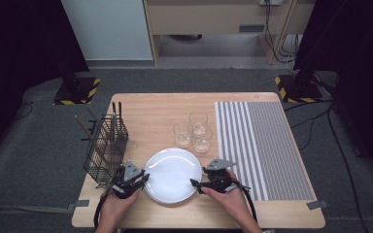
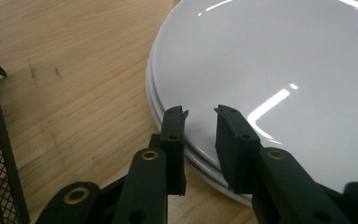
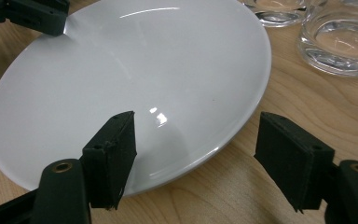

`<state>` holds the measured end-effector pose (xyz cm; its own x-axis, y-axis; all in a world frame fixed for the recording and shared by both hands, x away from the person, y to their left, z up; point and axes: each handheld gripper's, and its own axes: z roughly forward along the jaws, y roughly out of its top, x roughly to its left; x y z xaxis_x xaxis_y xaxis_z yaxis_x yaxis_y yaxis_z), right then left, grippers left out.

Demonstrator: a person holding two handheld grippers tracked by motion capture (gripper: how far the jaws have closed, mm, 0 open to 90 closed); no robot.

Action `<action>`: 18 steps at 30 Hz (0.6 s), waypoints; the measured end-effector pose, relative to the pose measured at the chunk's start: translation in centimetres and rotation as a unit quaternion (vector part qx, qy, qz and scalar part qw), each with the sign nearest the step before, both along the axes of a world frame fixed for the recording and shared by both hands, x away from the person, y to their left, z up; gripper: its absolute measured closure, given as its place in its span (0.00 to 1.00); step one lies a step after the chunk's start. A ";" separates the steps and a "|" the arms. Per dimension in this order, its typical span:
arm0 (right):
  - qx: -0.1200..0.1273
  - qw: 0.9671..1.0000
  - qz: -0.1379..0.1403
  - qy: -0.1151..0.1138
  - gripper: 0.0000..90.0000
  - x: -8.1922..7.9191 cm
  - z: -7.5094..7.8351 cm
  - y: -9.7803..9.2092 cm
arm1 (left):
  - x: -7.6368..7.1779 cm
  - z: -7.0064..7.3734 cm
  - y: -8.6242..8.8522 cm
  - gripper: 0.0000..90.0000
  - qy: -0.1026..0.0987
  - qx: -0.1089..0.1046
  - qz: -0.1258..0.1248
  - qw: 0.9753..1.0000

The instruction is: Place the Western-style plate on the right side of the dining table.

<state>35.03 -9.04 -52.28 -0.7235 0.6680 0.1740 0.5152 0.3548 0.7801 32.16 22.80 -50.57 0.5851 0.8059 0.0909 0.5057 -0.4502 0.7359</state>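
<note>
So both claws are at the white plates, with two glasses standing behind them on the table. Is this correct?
Not quite: there are three glasses, not two, as the high view shows. The rest holds: the left claw and right claw are both at the white plates, and the glasses stand behind them on the table.

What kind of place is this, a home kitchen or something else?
Most likely a lab or test room, not a kitchen. The light wooden table stands on grey carpet, yellow-and-black striped stand bases sit beside it, and loose black cables run across the floor.
</note>
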 end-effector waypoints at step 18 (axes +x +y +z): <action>0.031 0.999 0.001 0.014 0.45 0.2 0.3 -0.2 | -0.1 0.0 -0.3 0.82 -0.010 0.027 -0.010 1.000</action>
